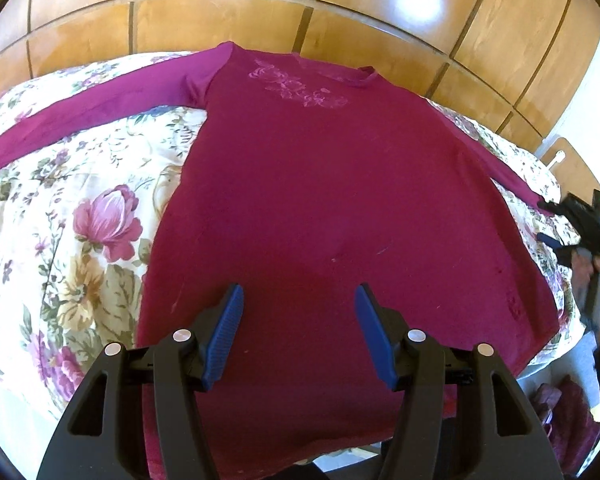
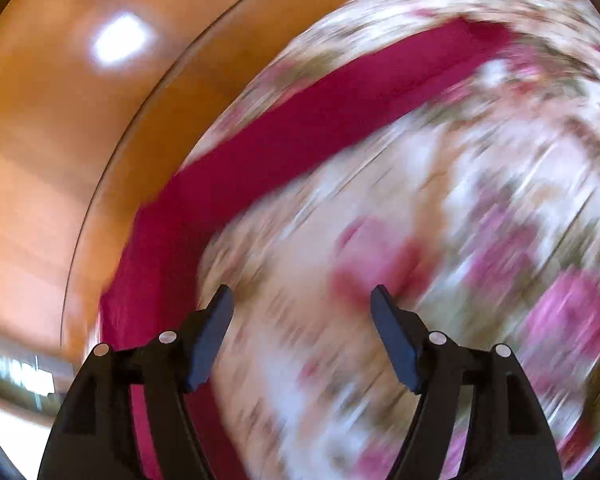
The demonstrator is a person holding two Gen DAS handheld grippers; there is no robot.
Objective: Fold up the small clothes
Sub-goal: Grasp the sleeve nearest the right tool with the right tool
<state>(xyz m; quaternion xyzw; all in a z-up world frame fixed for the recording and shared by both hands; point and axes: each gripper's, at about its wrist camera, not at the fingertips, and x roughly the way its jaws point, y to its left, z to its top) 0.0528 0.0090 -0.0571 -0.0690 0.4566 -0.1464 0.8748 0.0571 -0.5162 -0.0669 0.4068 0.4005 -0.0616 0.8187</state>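
From the left wrist, a magenta shirt (image 1: pixel 320 184) was seen spread flat on a floral bedspread (image 1: pixel 80 216), the left gripper (image 1: pixel 299 300) held apart above it, gripping nothing. From the right wrist, heavily blurred, the right gripper (image 2: pixel 302 300) was seen wide open and empty over the bedspread, a sleeve (image 2: pixel 320 120) beyond.

Magenta long-sleeved shirt (image 1: pixel 320 200), floral print at chest, spread flat face-up, both sleeves outstretched
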